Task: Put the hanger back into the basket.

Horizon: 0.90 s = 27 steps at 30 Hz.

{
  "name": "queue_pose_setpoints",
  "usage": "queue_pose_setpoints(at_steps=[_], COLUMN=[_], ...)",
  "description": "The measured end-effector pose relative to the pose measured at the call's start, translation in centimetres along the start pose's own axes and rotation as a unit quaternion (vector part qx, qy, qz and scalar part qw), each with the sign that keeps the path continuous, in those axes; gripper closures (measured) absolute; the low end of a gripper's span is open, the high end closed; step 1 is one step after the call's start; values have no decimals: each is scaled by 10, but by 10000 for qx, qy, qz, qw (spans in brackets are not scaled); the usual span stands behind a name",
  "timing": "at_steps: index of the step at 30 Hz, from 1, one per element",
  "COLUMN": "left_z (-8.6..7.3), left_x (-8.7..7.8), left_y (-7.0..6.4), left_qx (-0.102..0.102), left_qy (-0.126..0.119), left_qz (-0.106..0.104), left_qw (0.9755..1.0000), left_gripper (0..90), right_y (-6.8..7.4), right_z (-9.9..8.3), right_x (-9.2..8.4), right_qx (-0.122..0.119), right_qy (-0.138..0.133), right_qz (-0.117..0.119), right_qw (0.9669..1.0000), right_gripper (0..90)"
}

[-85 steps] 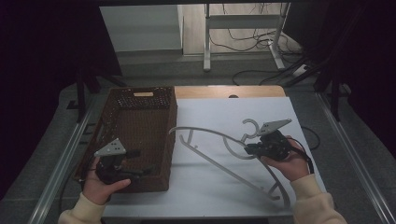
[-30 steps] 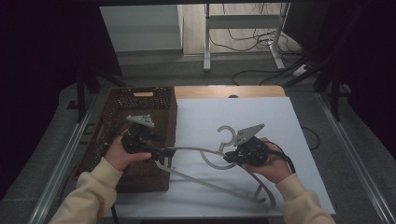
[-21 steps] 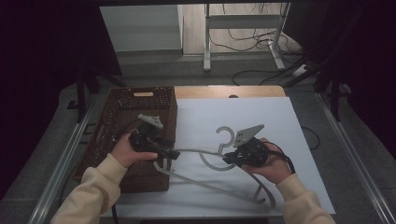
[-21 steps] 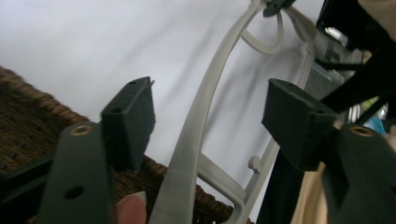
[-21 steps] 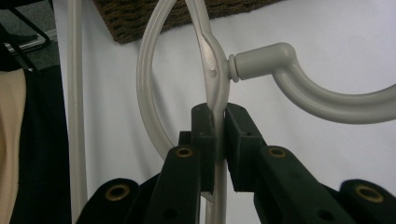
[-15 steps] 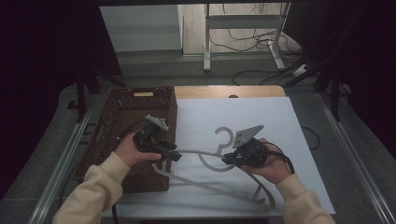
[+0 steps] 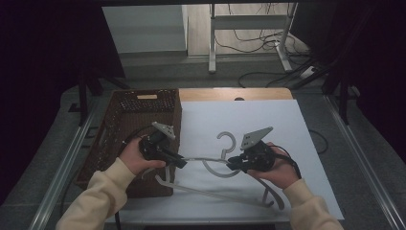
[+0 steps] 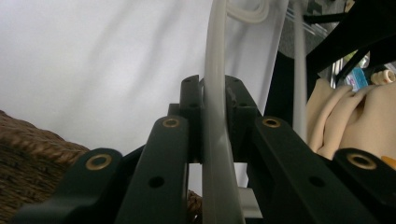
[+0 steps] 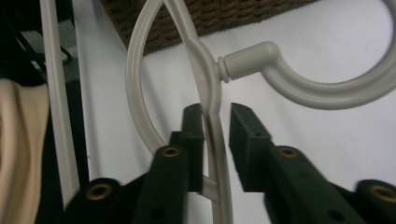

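Moved: left hand-held gripper (image 7: 183, 163) closed onto hanger (image 7: 225, 165) | right hand-held gripper (image 7: 231, 165) loosening, hanger between jaws

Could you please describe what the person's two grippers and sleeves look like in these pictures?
Both the left gripper and the right gripper are black, each topped by a grey three-cornered plate and trailing a black cable. Up close, the jaws are matte black bars with brass-coloured rivets and small round holes. The person wears cream long sleeves with ribbed cuffs.
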<state>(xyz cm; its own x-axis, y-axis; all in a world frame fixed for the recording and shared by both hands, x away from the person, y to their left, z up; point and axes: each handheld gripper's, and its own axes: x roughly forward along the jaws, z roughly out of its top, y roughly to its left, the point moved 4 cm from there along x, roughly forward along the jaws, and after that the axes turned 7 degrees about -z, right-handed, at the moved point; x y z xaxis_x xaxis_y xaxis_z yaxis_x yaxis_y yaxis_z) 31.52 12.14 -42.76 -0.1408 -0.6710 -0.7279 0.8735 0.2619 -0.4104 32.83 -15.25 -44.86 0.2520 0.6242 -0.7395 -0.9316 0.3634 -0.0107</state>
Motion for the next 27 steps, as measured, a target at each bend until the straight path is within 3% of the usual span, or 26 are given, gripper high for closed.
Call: queue_pose_setpoints(at_steps=[2,3,5,9,12,13,14,18,19,20,25,27], left_z=[0,-1,-3,-3,-4,-4,-7,-12,-12,-15,-21,-26], left_x=[0,-1,-3,-9,-18,-18,-23,-33,-33,-39,-52,-63], left_y=[-1,-1,-1,-3,-4,-4,-4,-4,-4,-4,-4,-3], left_qx=[-34,9,-20,-35,-34,-34,-47,-102,-102,-124,-175,-226], left_qy=[-42,-9,-128,-375,-570,-570,-652,-904,-904,-1018,-1194,-1346], left_qz=[-6,16,173,146,217,217,283,396,396,453,581,688], left_qw=[10000,10000,9998,9992,9981,9981,9975,9951,9951,9937,9910,9882], left_gripper=[806,806,806,807,808,807,807,808,807,808,808,808], right_y=[-1,-4,-9,-16,-27,-27,-33,-48,-48,-56,-70,-75], right_z=[1,2,4,3,-4,-4,-10,-25,-25,-34,-54,-60], right_x=[-1,-5,-12,-23,-38,-38,-48,-67,-67,-74,-85,-87], right_qx=[62,216,420,636,945,945,1130,1467,1467,1604,1950,2059], right_qy=[-47,-180,-400,-659,-936,-936,-1102,-1322,-1322,-1354,-1413,-1410], right_qz=[15,-10,-38,-116,-275,-275,-340,-595,-595,-740,-966,-1034], right_qw=[10000,9996,9983,9957,9907,9907,9869,9785,9785,9749,9658,9628], right_gripper=[685,587,518,468,434,434,431,424,424,421,420,421])
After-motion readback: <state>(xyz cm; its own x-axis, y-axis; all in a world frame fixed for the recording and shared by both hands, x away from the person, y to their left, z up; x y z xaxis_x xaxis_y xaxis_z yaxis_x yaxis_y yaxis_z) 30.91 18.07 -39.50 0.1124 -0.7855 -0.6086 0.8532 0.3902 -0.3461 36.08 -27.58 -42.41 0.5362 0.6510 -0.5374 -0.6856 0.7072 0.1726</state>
